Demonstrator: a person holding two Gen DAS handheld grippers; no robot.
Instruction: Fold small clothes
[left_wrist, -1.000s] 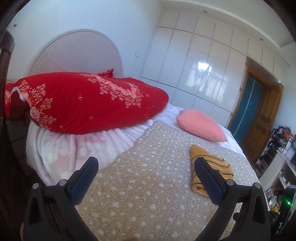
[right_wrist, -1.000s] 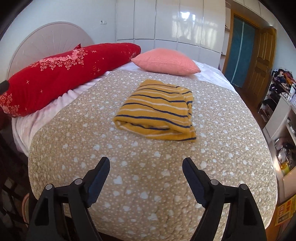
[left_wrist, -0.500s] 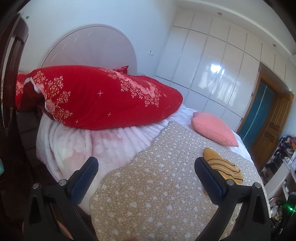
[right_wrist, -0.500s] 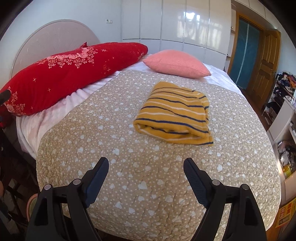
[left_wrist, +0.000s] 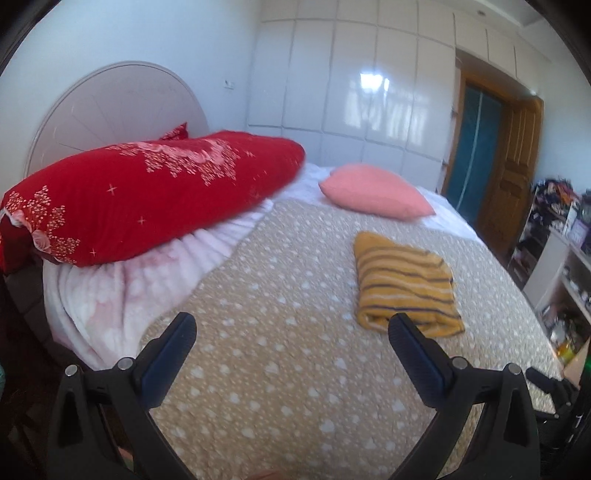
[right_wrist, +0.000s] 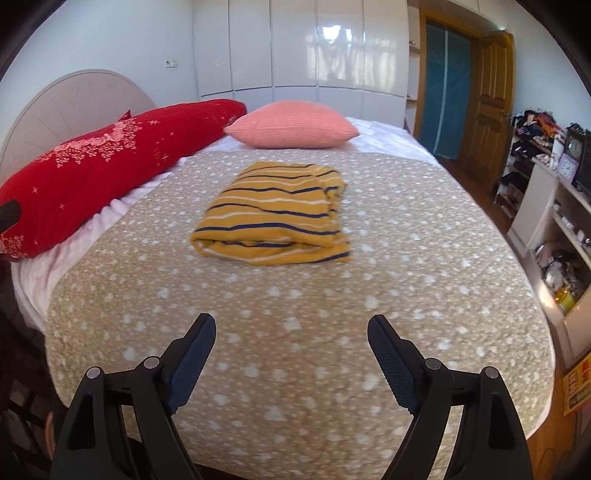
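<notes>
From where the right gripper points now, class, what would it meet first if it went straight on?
Probably the tan bedspread just short of the folded yellow striped garment; the open right gripper holds nothing, though depth is uncertain.

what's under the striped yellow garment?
The striped yellow garment lies folded directly on the tan heart-print blanket; nothing else shows around its edges. The patch beneath it and the inside of the fold are covered, so anything there can't be seen.
</notes>
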